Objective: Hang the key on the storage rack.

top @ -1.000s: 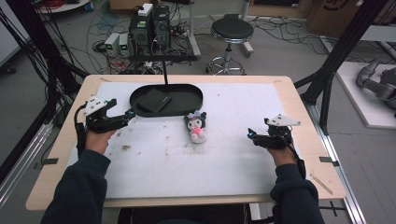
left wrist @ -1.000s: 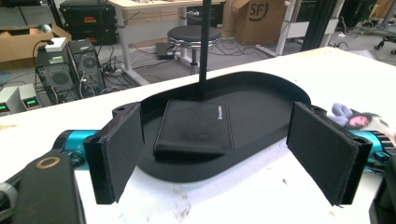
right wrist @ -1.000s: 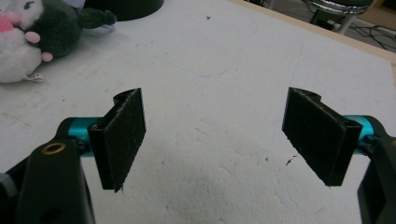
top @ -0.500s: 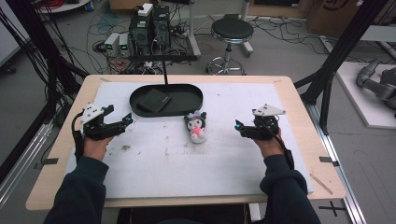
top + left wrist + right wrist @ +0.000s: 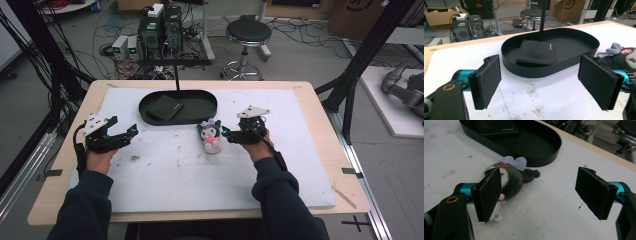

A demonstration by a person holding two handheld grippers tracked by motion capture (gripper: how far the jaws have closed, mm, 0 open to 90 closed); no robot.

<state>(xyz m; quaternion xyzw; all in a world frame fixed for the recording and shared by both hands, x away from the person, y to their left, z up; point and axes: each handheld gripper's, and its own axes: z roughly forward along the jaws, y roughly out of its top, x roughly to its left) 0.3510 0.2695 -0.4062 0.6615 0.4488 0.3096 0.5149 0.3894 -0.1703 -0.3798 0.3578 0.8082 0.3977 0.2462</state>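
The fingers [image 5: 596,192] of the right gripper [image 5: 235,135] stand wide apart with nothing between them, just right of the plush toy [image 5: 210,136], which lies on the white mat in the middle of the bench [image 5: 320,95], near the black tray [image 5: 179,106]. The left gripper [image 5: 122,136], well left of the toy, holds its fingers [image 5: 487,81] apart and empty too. By my reading the job has barely begun: the toy is not yet grasped, while a black wallet [image 5: 164,107] already lies in the tray.
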